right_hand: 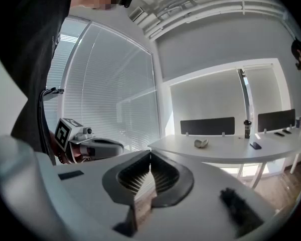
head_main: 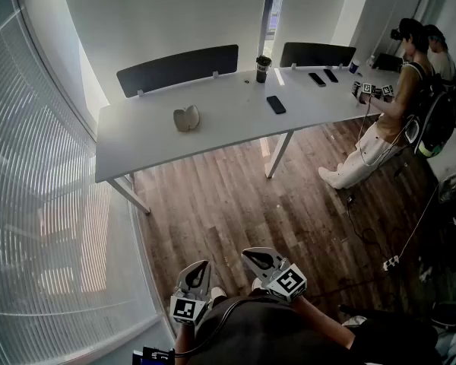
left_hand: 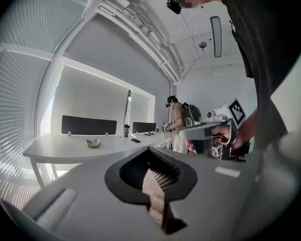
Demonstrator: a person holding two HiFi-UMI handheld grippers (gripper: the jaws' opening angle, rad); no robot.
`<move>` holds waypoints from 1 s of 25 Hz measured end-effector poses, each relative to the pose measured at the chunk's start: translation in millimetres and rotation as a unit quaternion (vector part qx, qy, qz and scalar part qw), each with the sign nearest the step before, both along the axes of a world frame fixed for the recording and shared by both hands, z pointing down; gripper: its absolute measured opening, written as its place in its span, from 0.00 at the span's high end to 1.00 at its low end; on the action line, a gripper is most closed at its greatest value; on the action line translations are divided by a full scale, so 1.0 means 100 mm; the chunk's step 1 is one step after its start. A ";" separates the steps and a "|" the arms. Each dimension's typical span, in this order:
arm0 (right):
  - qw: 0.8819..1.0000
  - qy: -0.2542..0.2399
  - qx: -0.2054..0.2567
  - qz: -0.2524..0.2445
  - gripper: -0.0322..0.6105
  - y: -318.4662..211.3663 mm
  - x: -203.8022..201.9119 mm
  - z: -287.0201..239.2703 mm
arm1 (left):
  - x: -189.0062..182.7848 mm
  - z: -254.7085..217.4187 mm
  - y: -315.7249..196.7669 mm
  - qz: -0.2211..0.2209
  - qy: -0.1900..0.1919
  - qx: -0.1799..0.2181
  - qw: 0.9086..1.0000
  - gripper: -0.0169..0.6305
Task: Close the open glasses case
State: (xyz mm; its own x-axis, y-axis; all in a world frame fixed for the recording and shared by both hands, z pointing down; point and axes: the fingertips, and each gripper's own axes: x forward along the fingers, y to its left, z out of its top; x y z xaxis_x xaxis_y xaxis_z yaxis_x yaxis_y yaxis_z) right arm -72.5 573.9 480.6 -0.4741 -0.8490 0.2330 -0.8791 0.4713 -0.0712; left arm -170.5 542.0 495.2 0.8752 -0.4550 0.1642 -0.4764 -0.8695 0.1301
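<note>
Head view: looking down across a wooden floor (head_main: 235, 204) at a white table (head_main: 137, 147). Spotting the glasses case (head_main: 186, 118) lying open on that table, up at 11 o'clock, well apart from both tongs. Seeing a dark cup (head_main: 263, 68) and a phone (head_main: 276, 104) farther along, near 1 o'clock. Holding the left gripper (head_main: 204, 268) and the right gripper (head_main: 251, 255) low at 6 o'clock, side by side, close to the body. Noticing other people (head_main: 410, 74) at the table's far end, at 2 o'clock.

Left gripper view: looking along the left tongs, clenched tip to tip and pinching nothing. Finding the case (left_hand: 94, 142) tiny on the table at 8 o'clock.

Right gripper view: finding the right tongs squeezed together too, with nothing between them. Seeing the case (right_hand: 201, 143) small at 4 o'clock.

Judging the job as not begun: case lying open and untouched. Probably needing to walk over, reach out and fold the lid down.

Not being able to tell whether glasses are inside, or which side has the hinge: too small and far. Losing the bottom of the head view behind the body.
</note>
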 end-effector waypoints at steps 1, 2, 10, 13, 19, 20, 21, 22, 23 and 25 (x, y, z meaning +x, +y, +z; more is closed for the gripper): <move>1.000 0.005 -0.002 0.002 0.94 -0.02 -0.06 -0.04 | -0.05 0.01 0.00 -0.001 -0.001 -0.003 1.000 0.96; 1.000 0.010 -0.003 0.003 0.94 -0.04 -0.13 -0.07 | -0.11 0.01 -0.01 -0.001 -0.002 -0.003 1.000 0.96; 0.999 0.026 0.018 -0.016 0.94 -0.23 -0.68 -0.16 | -0.59 0.06 -0.11 0.007 0.001 0.024 1.000 0.90; 1.000 0.024 0.009 -0.010 0.94 -0.27 -0.82 -0.15 | -0.72 -0.01 -0.13 -0.001 0.005 -0.006 1.000 0.90; 0.999 0.024 -0.001 -0.023 0.94 -0.27 -0.98 -0.04 | -0.92 0.09 -0.24 -0.002 0.014 0.023 1.000 0.90; 0.999 0.024 -0.003 -0.023 0.94 -0.27 -0.97 -0.02 | -0.92 0.09 -0.23 -0.005 0.013 0.012 1.000 0.90; 0.999 0.023 -0.004 -0.022 0.94 -0.28 -0.95 0.00 | -0.90 0.09 -0.22 -0.007 0.010 -0.002 1.000 0.90; 1.000 0.021 -0.005 -0.020 0.94 -0.30 -0.94 0.02 | -0.87 0.09 -0.22 -0.006 0.008 -0.010 1.000 0.90; 1.000 0.018 -0.004 -0.018 0.94 -0.33 -0.92 0.02 | -0.85 0.12 -0.22 -0.003 0.006 -0.009 1.000 0.90; 1.000 0.007 -0.008 -0.017 0.94 -0.42 -0.92 0.02 | -0.80 0.18 -0.25 0.005 0.005 0.002 1.000 0.90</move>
